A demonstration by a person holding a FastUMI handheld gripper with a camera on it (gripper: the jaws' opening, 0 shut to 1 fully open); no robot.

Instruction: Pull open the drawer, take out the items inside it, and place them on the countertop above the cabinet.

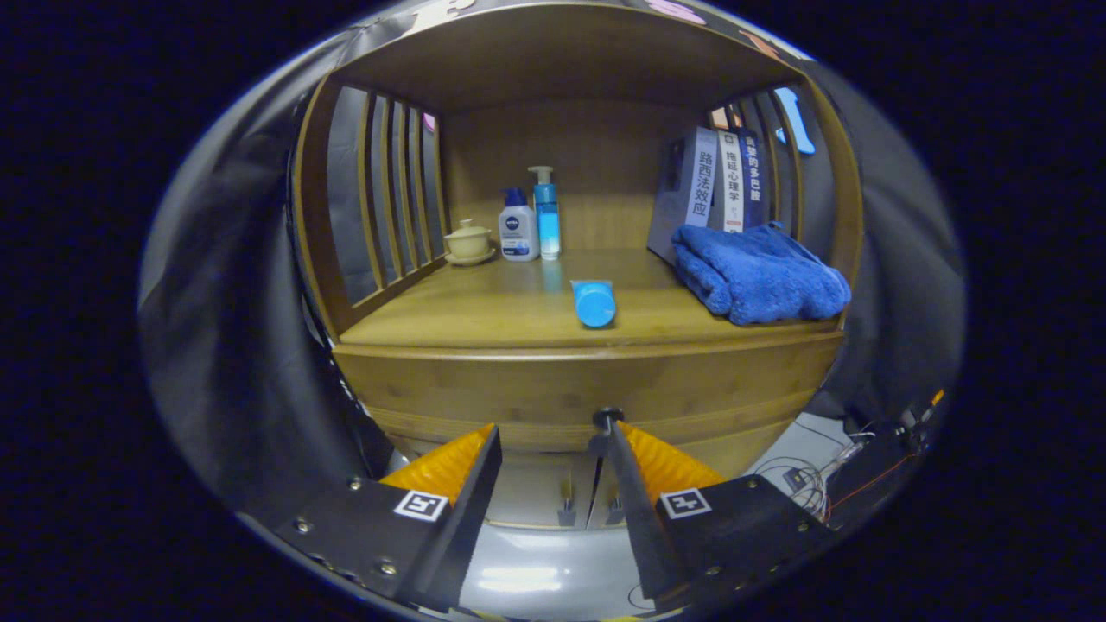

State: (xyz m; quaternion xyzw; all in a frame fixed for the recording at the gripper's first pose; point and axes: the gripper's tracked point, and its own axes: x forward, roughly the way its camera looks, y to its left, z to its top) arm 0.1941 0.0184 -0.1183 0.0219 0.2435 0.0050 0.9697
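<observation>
On the counter [484,315], left to right: lidded cup [467,241], two pump bottles [518,226], blue tube [594,302] lying down, blue towel [760,272]. I hold the hand-held gripper [553,445] spread, empty, before the drawer [553,393]. Drawer looks closed, I think. Knob [607,419] sits by the right finger; next I centre on it, pinch, pull.

Smooth, matt wooden cabinet [587,380] and bench [484,311]; a fluffy cloth towel [760,276]; glossy plastic bottles [536,220]; a glazed ceramic cup [467,242]; ridged pads on the parted tongs [553,462].
</observation>
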